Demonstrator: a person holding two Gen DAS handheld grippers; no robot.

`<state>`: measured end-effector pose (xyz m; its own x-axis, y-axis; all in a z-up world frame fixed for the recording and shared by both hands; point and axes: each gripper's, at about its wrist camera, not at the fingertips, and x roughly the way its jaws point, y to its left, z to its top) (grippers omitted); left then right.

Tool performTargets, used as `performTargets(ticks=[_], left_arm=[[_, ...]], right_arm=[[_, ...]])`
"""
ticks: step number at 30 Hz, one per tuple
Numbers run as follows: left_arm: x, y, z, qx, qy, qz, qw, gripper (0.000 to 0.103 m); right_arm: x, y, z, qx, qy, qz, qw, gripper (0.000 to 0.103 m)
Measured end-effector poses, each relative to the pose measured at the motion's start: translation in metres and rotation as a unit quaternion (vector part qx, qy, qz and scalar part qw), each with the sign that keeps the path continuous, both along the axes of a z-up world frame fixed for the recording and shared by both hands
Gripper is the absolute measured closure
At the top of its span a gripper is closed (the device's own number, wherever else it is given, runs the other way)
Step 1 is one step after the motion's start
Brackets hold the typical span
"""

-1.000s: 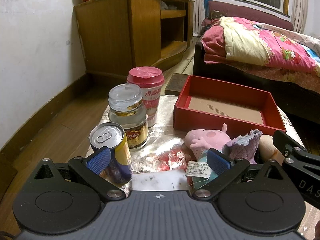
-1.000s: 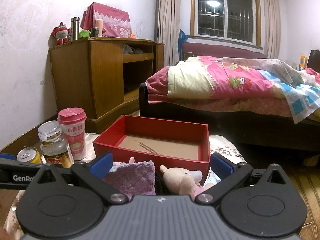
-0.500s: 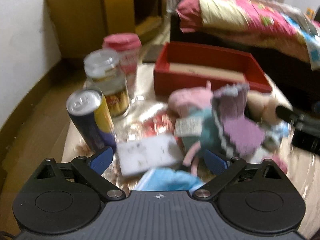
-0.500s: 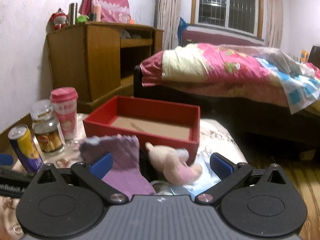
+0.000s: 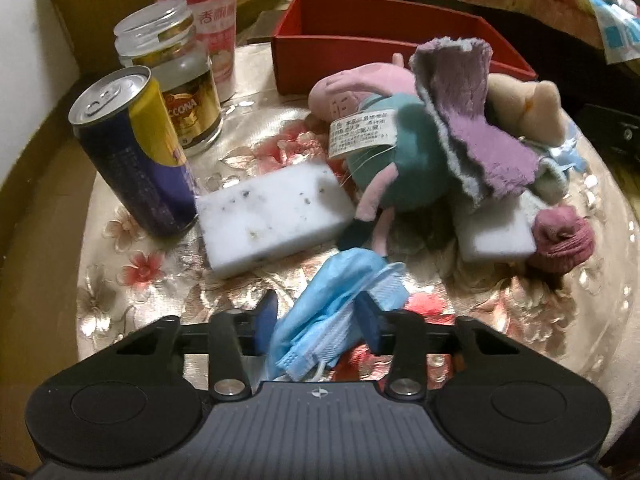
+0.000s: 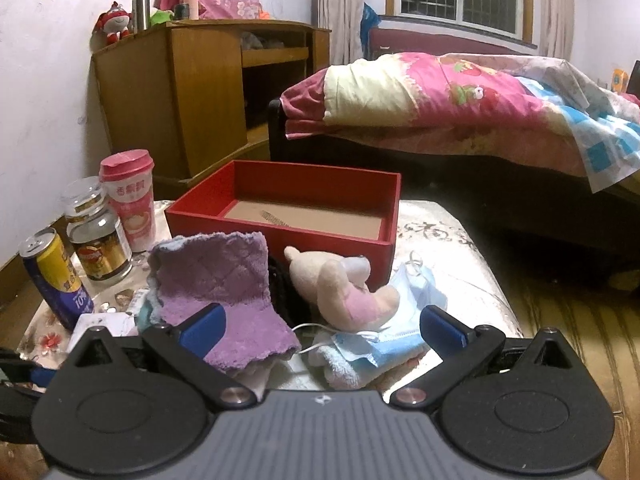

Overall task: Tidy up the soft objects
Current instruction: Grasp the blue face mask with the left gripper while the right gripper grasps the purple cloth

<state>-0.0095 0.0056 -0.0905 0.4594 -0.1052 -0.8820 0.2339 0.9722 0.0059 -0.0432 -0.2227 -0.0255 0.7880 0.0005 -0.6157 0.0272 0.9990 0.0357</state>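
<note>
My left gripper (image 5: 316, 320) is shut on a crumpled blue face mask (image 5: 340, 296) at the table's near edge. Beyond it lie a white sponge (image 5: 272, 216), a pink pig plush with a teal body (image 5: 380, 136), a purple cloth (image 5: 476, 120), a beige plush (image 5: 528, 100), a second white sponge (image 5: 496, 232) and a maroon knit ball (image 5: 564, 240). My right gripper (image 6: 320, 320) is open, wide apart, low over the purple cloth (image 6: 224, 280), the beige plush (image 6: 344, 284) and another blue mask (image 6: 400, 320). The red box (image 6: 280, 220) stands empty behind the pile.
A blue and yellow can (image 5: 132, 148), a glass jar (image 5: 176, 76) and a pink cup (image 5: 212, 24) stand at the table's left. A wooden cabinet (image 6: 192, 92) is at the back left, a bed (image 6: 460, 100) at the right. The table (image 5: 520, 320) has a floral cloth.
My left gripper pulled back, tilted down and closed on the blue face mask. My right gripper rose and drew back a little, staying open.
</note>
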Motion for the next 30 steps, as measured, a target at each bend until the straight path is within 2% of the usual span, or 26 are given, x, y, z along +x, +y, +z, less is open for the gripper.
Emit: performTargets(ticks=[2, 5, 11, 15, 19, 25, 26, 28, 30], left_arm=[[-0.001, 0.002, 0.003, -0.029, 0.011, 0.0, 0.9995, 0.083], [-0.005, 0.001, 0.007, -0.049, 0.022, -0.003, 0.9986, 0.093], [-0.008, -0.006, 0.031, -0.09, -0.005, -0.034, 0.9953, 0.094], [-0.007, -0.004, 0.042, -0.134, -0.005, -0.037, 0.9903, 0.094], [-0.009, -0.006, 0.055, -0.148, -0.023, -0.042, 0.9878, 0.094], [-0.011, -0.011, 0.058, -0.157, -0.025, -0.056, 0.9857, 0.094], [-0.011, -0.011, 0.057, -0.156, -0.022, -0.057, 0.9858, 0.094], [-0.01, -0.011, 0.054, -0.157, -0.018, -0.057, 0.9858, 0.094], [-0.008, -0.009, 0.054, -0.161, -0.014, -0.055, 0.9853, 0.094]], right_arm=[[0.001, -0.002, 0.0, 0.011, 0.002, 0.002, 1.0, 0.02], [0.004, -0.006, 0.0, 0.026, 0.012, 0.002, 1.0, 0.02], [0.012, -0.011, 0.007, 0.047, 0.012, 0.009, 0.999, 0.02], [0.023, -0.016, 0.018, 0.059, 0.001, 0.024, 0.998, 0.02], [0.046, -0.001, 0.01, 0.066, 0.035, 0.078, 0.994, 0.02], [0.076, 0.026, -0.017, 0.075, 0.086, 0.105, 0.988, 0.02], [0.079, 0.027, -0.021, 0.08, 0.093, 0.106, 0.987, 0.023], [0.088, 0.027, -0.03, 0.104, 0.126, 0.111, 0.98, 0.064], [0.09, 0.017, -0.034, 0.165, 0.147, 0.113, 0.969, 0.081]])
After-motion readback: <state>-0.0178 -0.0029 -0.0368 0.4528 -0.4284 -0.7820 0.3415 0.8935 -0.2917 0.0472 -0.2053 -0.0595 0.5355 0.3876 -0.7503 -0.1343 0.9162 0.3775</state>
